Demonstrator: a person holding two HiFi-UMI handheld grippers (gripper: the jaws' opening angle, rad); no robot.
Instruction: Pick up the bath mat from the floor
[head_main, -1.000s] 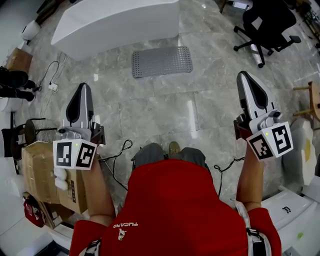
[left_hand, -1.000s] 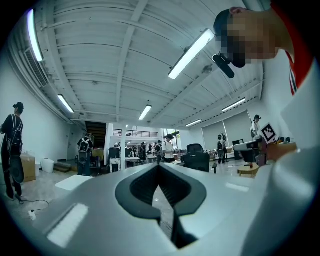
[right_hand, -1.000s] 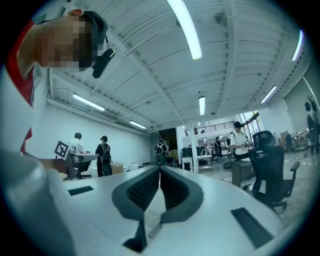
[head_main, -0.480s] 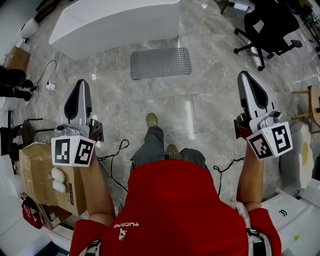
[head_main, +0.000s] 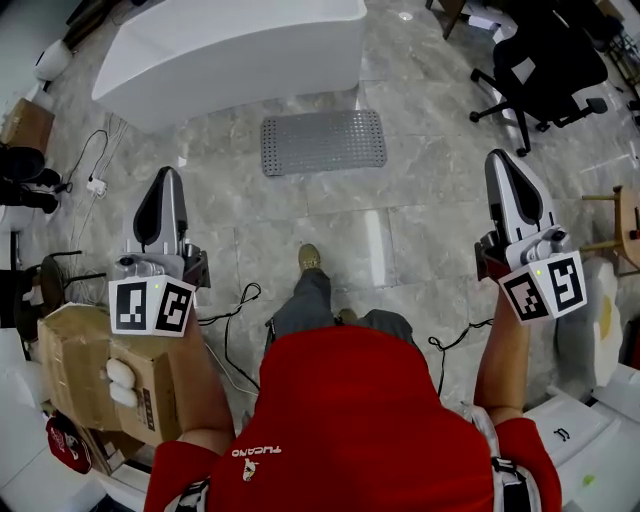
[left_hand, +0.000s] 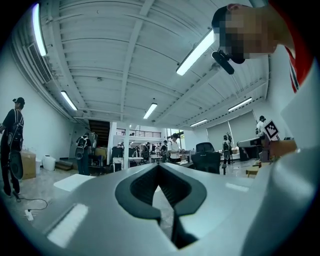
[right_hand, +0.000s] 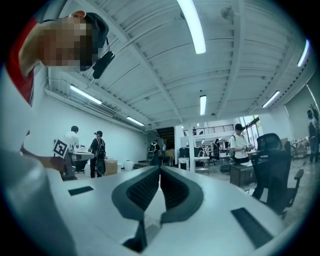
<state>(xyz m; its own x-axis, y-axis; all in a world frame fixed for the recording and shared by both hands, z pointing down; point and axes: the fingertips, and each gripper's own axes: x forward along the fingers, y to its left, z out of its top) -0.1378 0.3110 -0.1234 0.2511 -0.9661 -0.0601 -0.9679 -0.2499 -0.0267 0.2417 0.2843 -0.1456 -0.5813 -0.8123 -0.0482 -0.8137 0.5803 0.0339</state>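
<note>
- We see the bath mat (head_main: 323, 143), a grey rectangle with a dotted texture. It lies flat on the marbled tile floor (head_main: 420, 210), just in front of the long white counter (head_main: 230, 50).
- The mat is well apart from both grippers, and nothing touches it or rests on it.
- The left gripper (head_main: 168, 180) is held level above bare floor, on the near left side of the mat.
- In the left gripper view its 2 jaws are together at the tips, and the dark pads (left_hand: 137, 187) have nothing between them.
- The right gripper (head_main: 500, 160) is also held level, to the near right of the mat and further out to the side than the left one.
- In the right gripper view its 2 jaws are likewise closed tip to tip and empty.
- Each gripper carries a marker cube at its rear; the left one (head_main: 150, 305) sits above a cardboard box (head_main: 95, 370).
- Black cables (head_main: 232, 320) trail across the floor between the box and our legs.
- 1 shoe (head_main: 310, 257) is planted on the tiles ahead of the red shirt (head_main: 350, 420), between us and the mat.
- A black office chair (head_main: 545, 65) stands at the upper right, well away from the mat.
- Both gripper views look across a large hall, where several people (right_hand: 98, 150) stand by desks under long ceiling lights (right_hand: 192, 25).
</note>
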